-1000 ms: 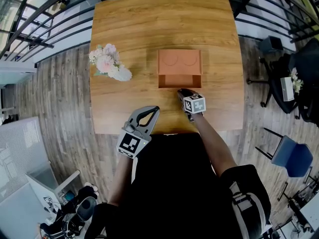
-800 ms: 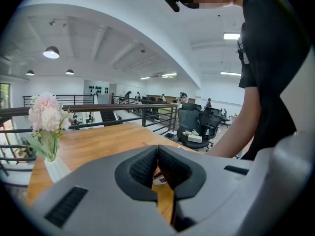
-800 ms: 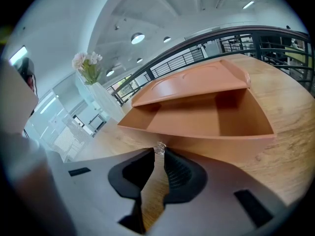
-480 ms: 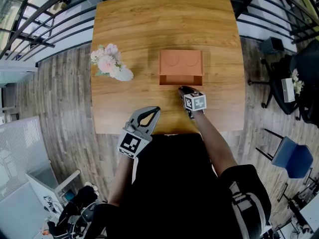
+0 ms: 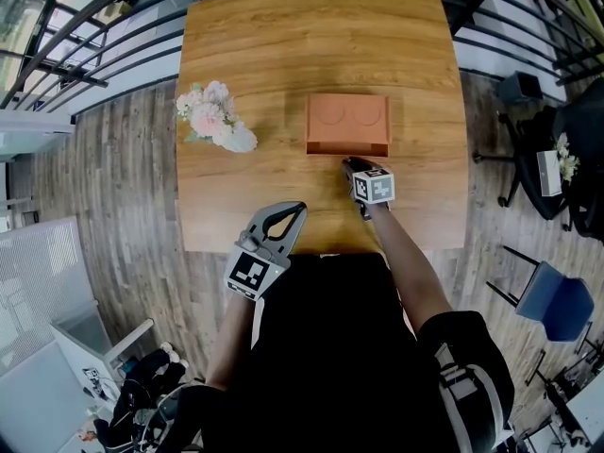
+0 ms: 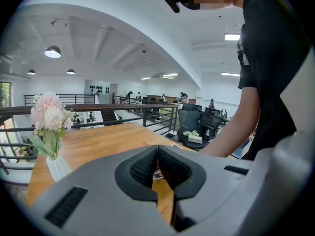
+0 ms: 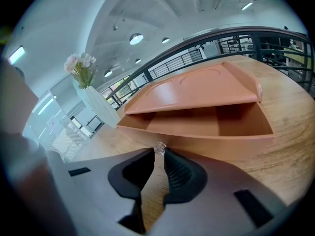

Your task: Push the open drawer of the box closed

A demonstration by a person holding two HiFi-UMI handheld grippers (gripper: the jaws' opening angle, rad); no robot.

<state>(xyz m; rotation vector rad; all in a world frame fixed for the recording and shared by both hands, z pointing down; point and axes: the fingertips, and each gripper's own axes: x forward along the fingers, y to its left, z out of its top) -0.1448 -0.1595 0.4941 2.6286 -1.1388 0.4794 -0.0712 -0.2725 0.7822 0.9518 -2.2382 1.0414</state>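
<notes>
An orange-brown box [image 5: 347, 114] stands in the middle of the wooden table [image 5: 274, 45]. Its drawer [image 5: 347, 148] sticks out only a little toward me. In the right gripper view the drawer [image 7: 216, 127] shows as an open cavity under the box's lid [image 7: 192, 90], with a small shiny knob [image 7: 159, 148] on its front wall. My right gripper [image 5: 347, 164] is shut, its tips [image 7: 159, 154] right against that knob and front wall. My left gripper [image 5: 295, 208] is shut on nothing, held back over the table's near edge, left of the box.
A white vase of pink flowers [image 5: 215, 119] stands on the table left of the box, and shows again as the vase [image 7: 93, 97] and the vase [image 6: 49, 127]. Railings ring the table's far side. Office chairs [image 5: 552, 295] stand to the right on the wooden floor.
The right gripper has moved forward against the drawer front, and the drawer has slid further into the box. The left gripper has stayed where it was.
</notes>
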